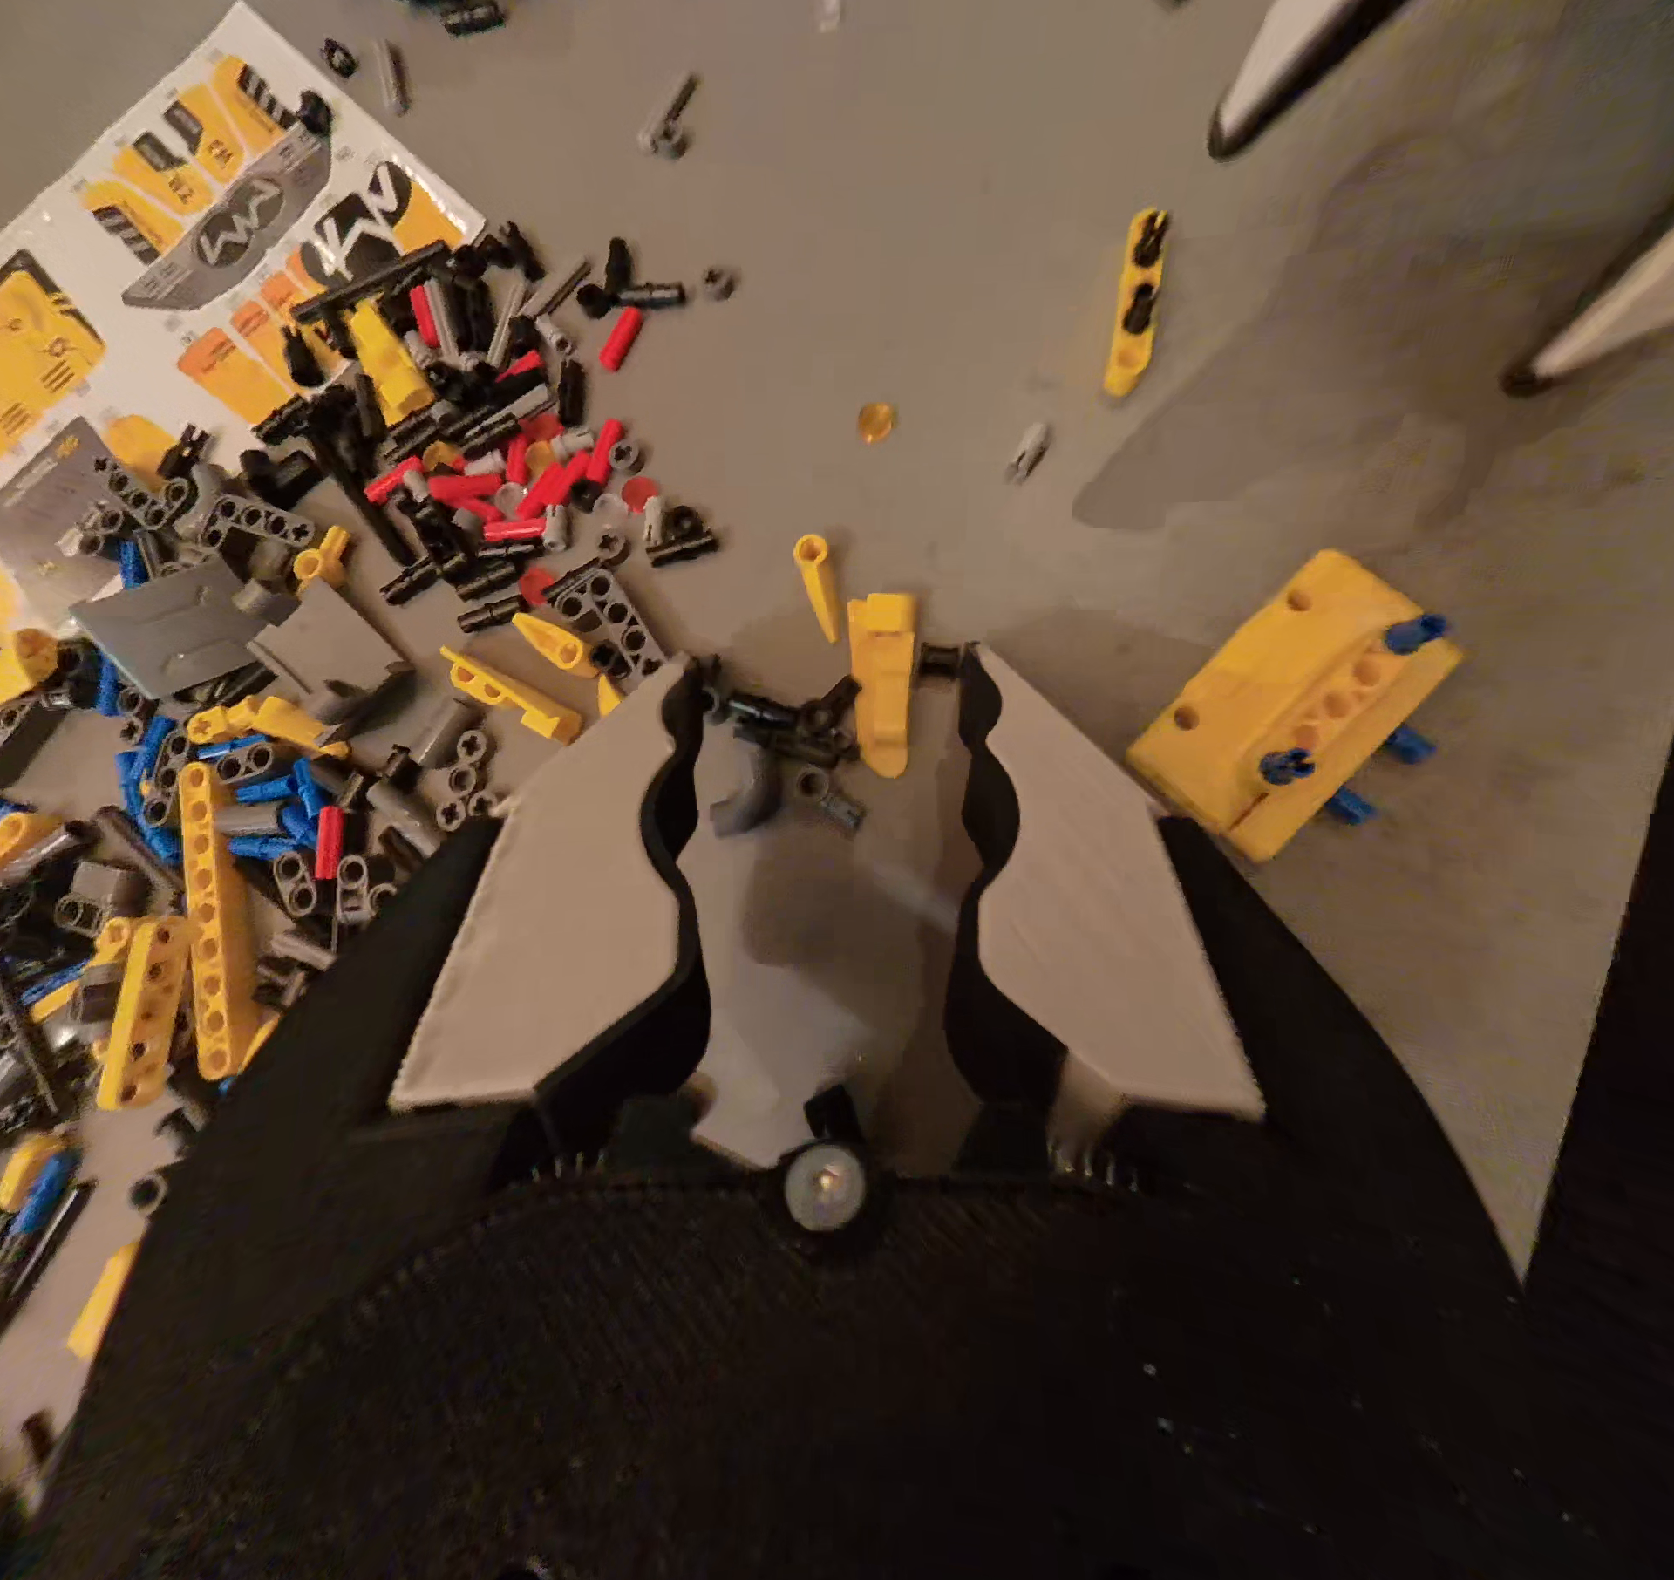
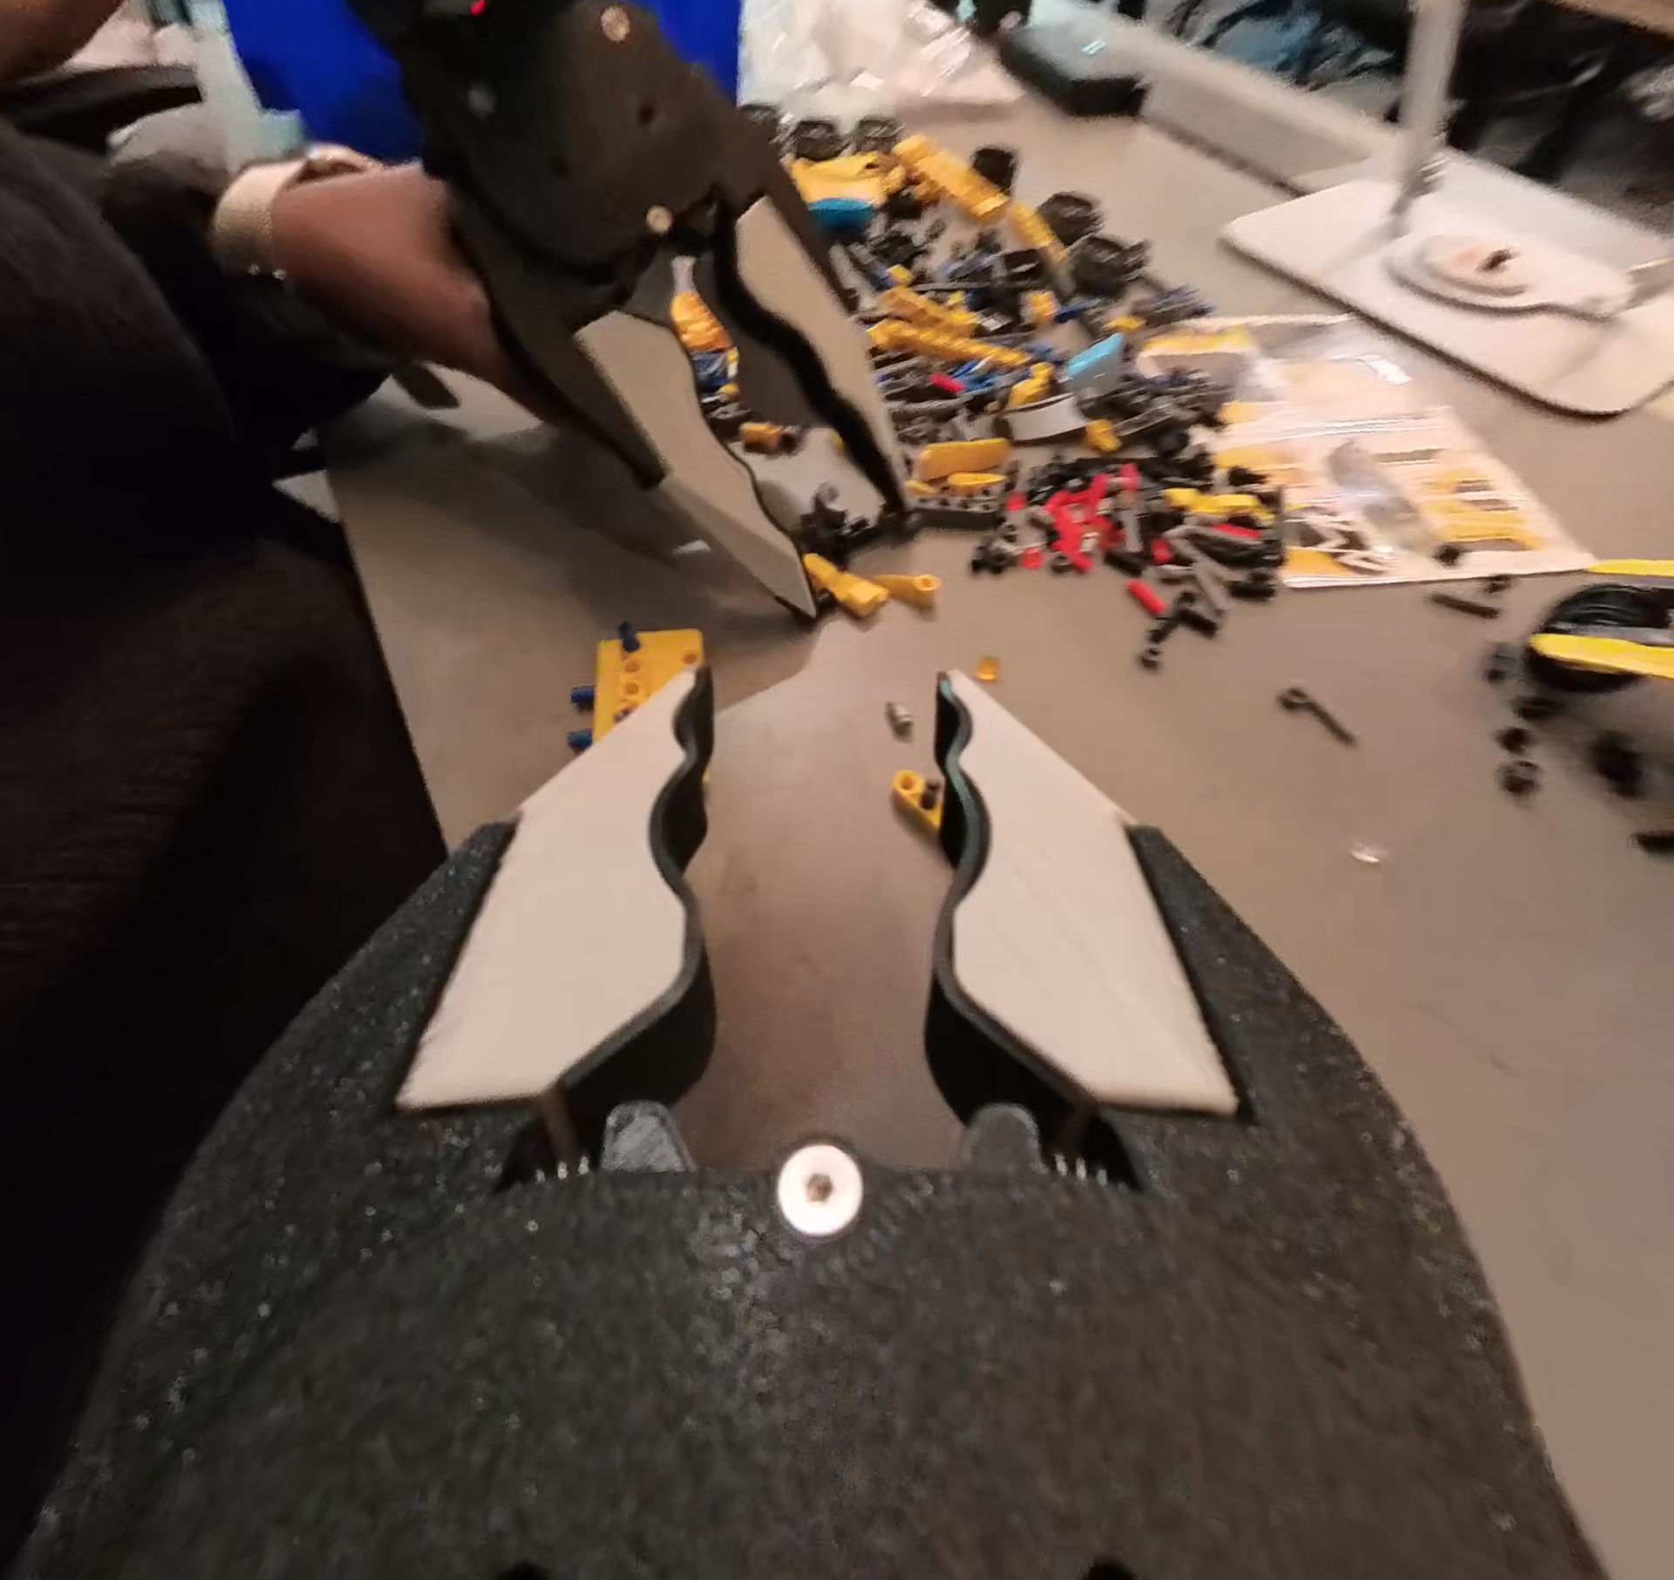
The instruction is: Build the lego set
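Observation:
My left gripper [image 1: 829,662] is open, tips down on the grey table at the edge of a pile of small building pieces [image 1: 471,467]. Between its fingers lie a yellow curved panel piece [image 1: 883,685] and a cluster of black and grey connectors [image 1: 788,739]. A yellow block with blue pins [image 1: 1286,703] lies to its right. My right gripper [image 2: 824,689] is open and empty, low over the table. A small yellow holed beam [image 2: 917,798] lies by its right finger, and the yellow block [image 2: 639,671] by its left. The left gripper [image 2: 851,554] shows ahead of it.
A sticker sheet [image 1: 208,214] lies far left by the pile; papers [image 2: 1359,449] lie beyond it. A yellow liftarm [image 1: 1137,304], an amber stud [image 1: 875,420] and loose pins are scattered around. A white stand base [image 2: 1449,286] is at the back right. A person's hand [image 2: 362,268] holds the left gripper. Tip to tip, the grippers are about 11 cm apart. From either gripper's tips it is about 6 cm to the yellow block [image 2: 639,671]. Look for it in the left wrist view [image 1: 1294,722] too.

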`<state>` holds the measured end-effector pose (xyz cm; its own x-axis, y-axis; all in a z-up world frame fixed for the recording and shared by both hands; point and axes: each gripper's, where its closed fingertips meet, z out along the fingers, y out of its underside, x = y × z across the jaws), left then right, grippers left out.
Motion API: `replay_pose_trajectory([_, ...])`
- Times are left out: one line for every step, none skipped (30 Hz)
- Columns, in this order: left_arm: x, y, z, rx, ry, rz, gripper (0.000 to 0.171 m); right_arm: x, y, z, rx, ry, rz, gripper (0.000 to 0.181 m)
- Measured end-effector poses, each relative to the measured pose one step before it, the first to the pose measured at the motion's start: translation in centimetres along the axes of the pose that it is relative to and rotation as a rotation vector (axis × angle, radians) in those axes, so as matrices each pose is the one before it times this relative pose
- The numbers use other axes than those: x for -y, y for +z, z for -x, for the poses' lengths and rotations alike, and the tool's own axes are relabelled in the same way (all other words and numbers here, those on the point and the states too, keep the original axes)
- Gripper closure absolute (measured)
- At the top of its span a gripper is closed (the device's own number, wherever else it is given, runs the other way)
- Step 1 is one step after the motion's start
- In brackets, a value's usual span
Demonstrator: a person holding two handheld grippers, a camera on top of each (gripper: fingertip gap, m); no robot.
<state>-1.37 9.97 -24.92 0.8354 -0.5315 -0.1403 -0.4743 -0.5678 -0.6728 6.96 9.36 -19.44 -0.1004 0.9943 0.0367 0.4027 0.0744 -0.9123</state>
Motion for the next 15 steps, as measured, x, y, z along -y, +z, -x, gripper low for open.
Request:
replay_pose_trajectory([0.208, -0.037, 0.004, -0.0019, -0.0109, -0.01388, 0.123, 0.185, -0.481, -0.467, -0.0331, 0.0028, -0.0232, 0.133])
replay_pose_trajectory([-0.082, 0.031, 0.404, 0.0213, -0.0043, 0.00264, 0.129, 0.190, -0.401, -0.342, -0.0248, 0.0020, -0.0212, 0.133])
replay_pose_trajectory([-0.038, 0.011, 0.261, 0.0113, 0.0012, -0.00194, 0.131, 0.195, -0.311, -0.241, -0.0178, 0.0021, -0.0194, 0.133])
replay_pose_trajectory([-0.038, -0.010, 0.389, 0.0174, -0.0050, 0.00045, 0.138, 0.176, -0.232, -0.151, -0.0109, 0.0024, -0.0163, 0.133])
replay_pose_trajectory([-0.075, -0.007, 0.629, 0.0316, -0.0005, 0.00225, 0.145, 0.135, -0.144, -0.087, -0.0047, 0.0027, -0.0116, 0.133])
replay_pose_trajectory([-0.151, 0.021, 0.649, 0.0305, 0.0022, 0.00550, 0.149, 0.063, -0.069, -0.044, -0.0012, 0.0032, -0.0058, 0.133])
replay_pose_trajectory([-0.141, 0.073, 0.635, 0.0267, -0.0029, 0.00468, 0.152, -0.002, 0.010, -0.040, 0.0009, 0.0038, 0.0001, 0.133])
replay_pose_trajectory([-0.111, 0.098, 0.587, 0.0199, -0.0090, 0.00267, 0.153, -0.070, 0.054, -0.013, 0.0020, 0.0040, 0.0045, 0.133])
replay_pose_trajectory([-0.086, 0.092, 0.559, 0.0153, -0.0121, 0.00066, 0.155, -0.084, 0.086, -0.018, 0.0019, 0.0036, 0.0067, 0.133])
replay_pose_trajectory([-0.096, 0.079, 0.534, 0.0127, -0.0140, 0.00088, 0.156, -0.104, 0.091, -0.034, 0.0013, 0.0038, 0.0077, 0.133])
replay_pose_trajectory([-0.116, 0.063, 0.547, 0.0139, -0.0161, 0.00295, 0.156, -0.104, 0.090, -0.038, 0.0012, 0.0049, 0.0078, 0.132])
replay_pose_trajectory([-0.098, 0.055, 0.456, 0.0097, -0.0148, 0.00144, 0.155, -0.082, 0.077, -0.016, 0.0033, 0.0054, 0.0065, 0.132])
replay_pose_trajectory([-0.045, -0.001, 0.217, -0.0013, -0.0140, -0.00110, 0.154, -0.052, 0.045, -0.008, 0.0044, 0.0057, 0.0039, 0.131])
replay_pose_trajectory([0.028, -0.040, -0.053, -0.0143, -0.0149, -0.00601, 0.148, -0.022, 0.013, -0.060, 0.0021, 0.0073, 0.0012, 0.130])
replay_pose_trajectory([0.177, -0.106, -0.258, -0.0230, -0.0151, -0.01478, 0.143, 0.011, -0.009, -0.081, 0.0011, 0.0091, -0.0015, 0.129])
